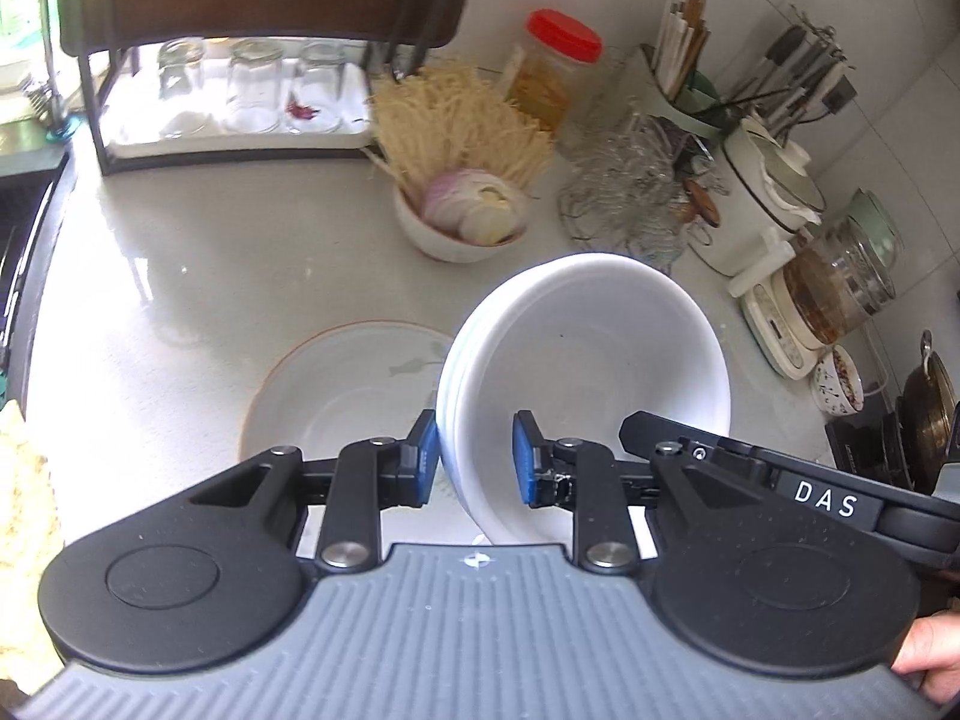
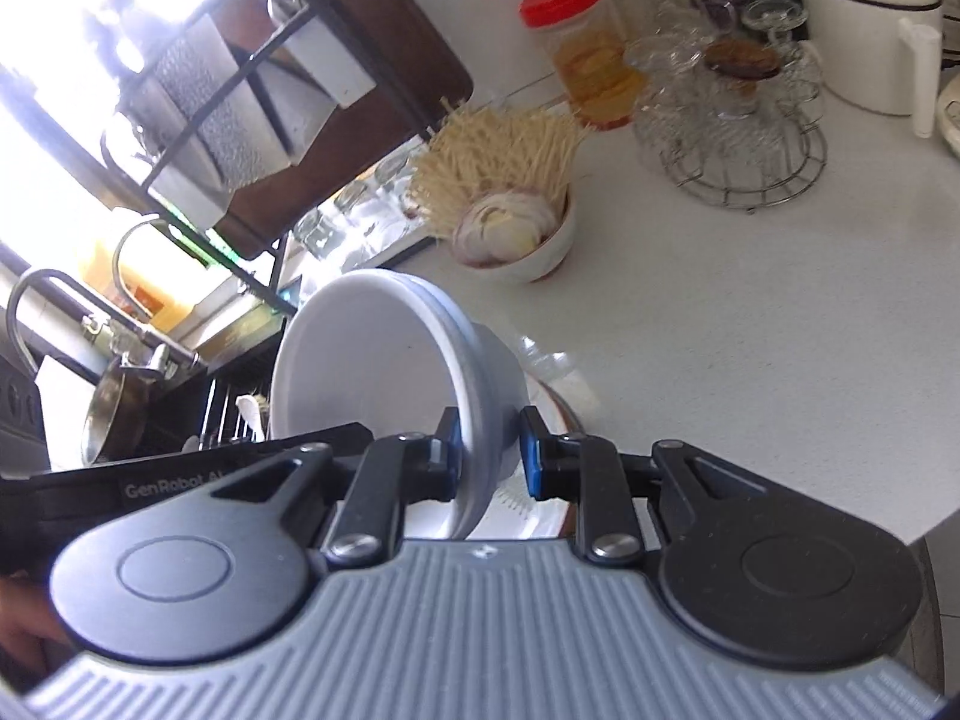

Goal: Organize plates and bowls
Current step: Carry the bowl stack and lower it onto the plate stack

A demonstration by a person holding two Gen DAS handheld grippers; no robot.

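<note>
White bowls [image 1: 600,354], blue-padded black left gripper [image 1: 474,456], an orange-rimmed plate [image 1: 336,384], a red-lidded jar [image 1: 555,72].

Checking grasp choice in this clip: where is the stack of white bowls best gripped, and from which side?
By the rim wall, from the open side: one finger inside, one outside. The stack of white bowls offers a thin nested lip, as the left gripper and right gripper show.

Bowl stack [image 1: 594,360] just right of plate [image 1: 336,384]; onion bowl [image 1: 462,222] behind, jar [image 1: 555,69] further back.
</note>
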